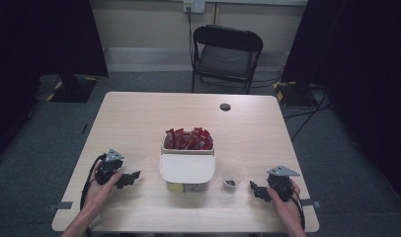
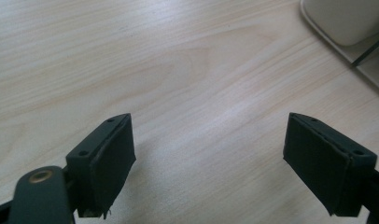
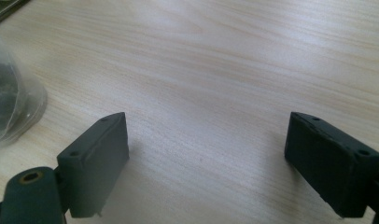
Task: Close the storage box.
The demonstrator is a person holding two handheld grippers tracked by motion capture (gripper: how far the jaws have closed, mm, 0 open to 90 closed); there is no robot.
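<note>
a person's two hands rest on a pale wooden table [image 1: 139, 118], each holding a gripper, with a white container [image 1: 187, 167] of red packets [image 1: 188, 140] between them. the left gripper [image 1: 131, 177] sits well to the container's left, its jaws spread wide with nothing between them; in the left gripper view bare wood lies between the pads [image 2: 110, 158] and the container's white corner [image 2: 346, 21] shows at the upper right. the right gripper [image 1: 255, 190] lies near a small clear cup [image 1: 232, 178] that holds something dark, its jaws likewise spread and empty; the right gripper view catches the cup's wall [image 3: 12, 107] at the left edge. the cup stands upright, mouth up, just beside the container's right front corner. the container's long axis runs away from the person, the packets standing on end in its far half, a white lid over the near half. the likely trouble: the cup looks light and thin, so a fast or off-centre close could tip or crush it and spill its contents, or knock it against the container.
</note>
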